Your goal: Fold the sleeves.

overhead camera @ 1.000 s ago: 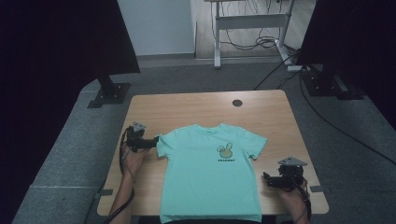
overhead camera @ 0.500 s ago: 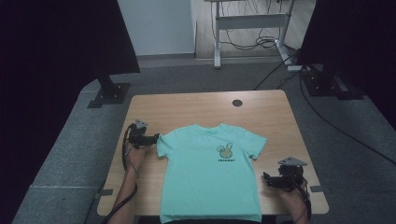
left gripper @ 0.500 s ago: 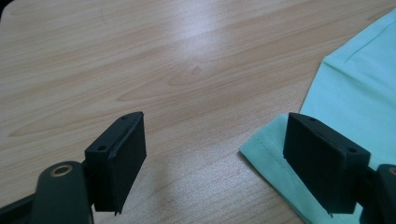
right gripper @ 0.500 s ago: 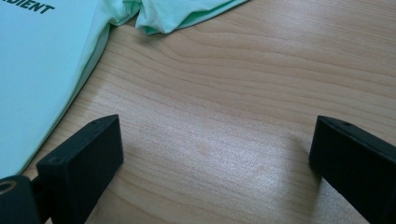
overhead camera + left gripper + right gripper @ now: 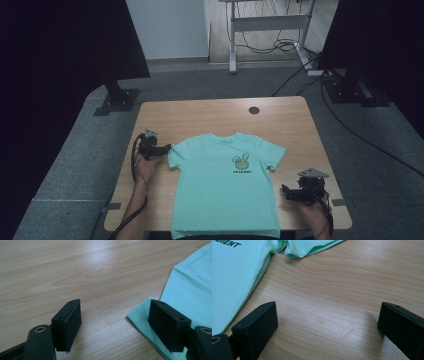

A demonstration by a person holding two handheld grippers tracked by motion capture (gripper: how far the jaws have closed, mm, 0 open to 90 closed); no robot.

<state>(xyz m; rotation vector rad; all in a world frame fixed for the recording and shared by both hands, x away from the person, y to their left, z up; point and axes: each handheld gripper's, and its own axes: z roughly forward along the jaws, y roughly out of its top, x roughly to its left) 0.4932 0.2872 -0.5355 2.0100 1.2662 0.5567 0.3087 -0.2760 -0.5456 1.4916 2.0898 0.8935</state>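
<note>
A mint-green T-shirt [image 5: 225, 185] with a small rabbit print lies flat, front up, on the wooden table [image 5: 200, 115]. My left gripper [image 5: 165, 148] lies at the tip of the shirt's left sleeve. In the left gripper view the sleeve's hem corner [image 5: 142, 315] reaches just inside the right jaw of my left gripper [image 5: 115, 322]. The jaws have just been closing, but a wide gap remains and nothing is pinched. My right gripper [image 5: 285, 192] rests on bare wood right of the shirt's body [image 5: 234, 272], below the right sleeve [image 5: 309, 247]. My right gripper [image 5: 327, 325] stands wide open with nothing between its jaws.
A round cable hole [image 5: 254, 110] sits near the table's far edge. Black stands [image 5: 117, 97] and a desk frame with cables [image 5: 270, 35] are on the floor beyond. Bare wood runs along both sides of the shirt.
The left gripper has edged slightly at the sleeve tip. The right gripper and the shirt have kept still.
</note>
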